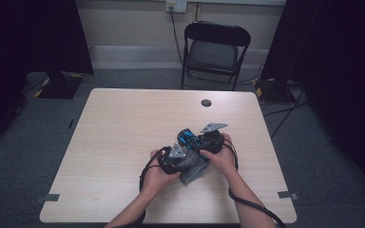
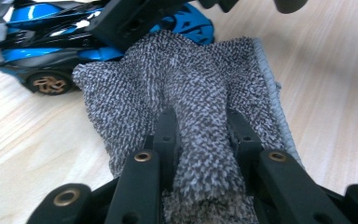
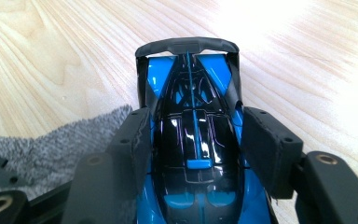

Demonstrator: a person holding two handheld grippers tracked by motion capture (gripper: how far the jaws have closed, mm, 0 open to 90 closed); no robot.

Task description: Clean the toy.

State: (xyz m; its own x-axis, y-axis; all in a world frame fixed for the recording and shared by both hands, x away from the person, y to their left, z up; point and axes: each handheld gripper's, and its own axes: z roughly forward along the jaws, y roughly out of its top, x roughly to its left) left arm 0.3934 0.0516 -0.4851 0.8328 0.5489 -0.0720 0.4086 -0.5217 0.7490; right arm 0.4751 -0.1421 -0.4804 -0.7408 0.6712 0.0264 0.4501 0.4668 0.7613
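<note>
- The blue toy car (image 3: pixel 193 140) sits between the jaws of the right tool (image 3: pixel 193 135), which is clamped on its sides, on the worktop (image 1: pixel 123 128).
- The grey cloth (image 2: pixel 191 93) lies just beside the car, touching it; the left tool (image 2: pixel 200 135) is clamped on a bunched fold of it.
- Well beyond both tools, a black chair (image 1: pixel 214 50) stands past the worktop's far edge, near a small dark disc (image 1: pixel 206 102).

Black folding chair (image 1: pixel 216 50) behind table (image 1: pixel 123 128)
</note>
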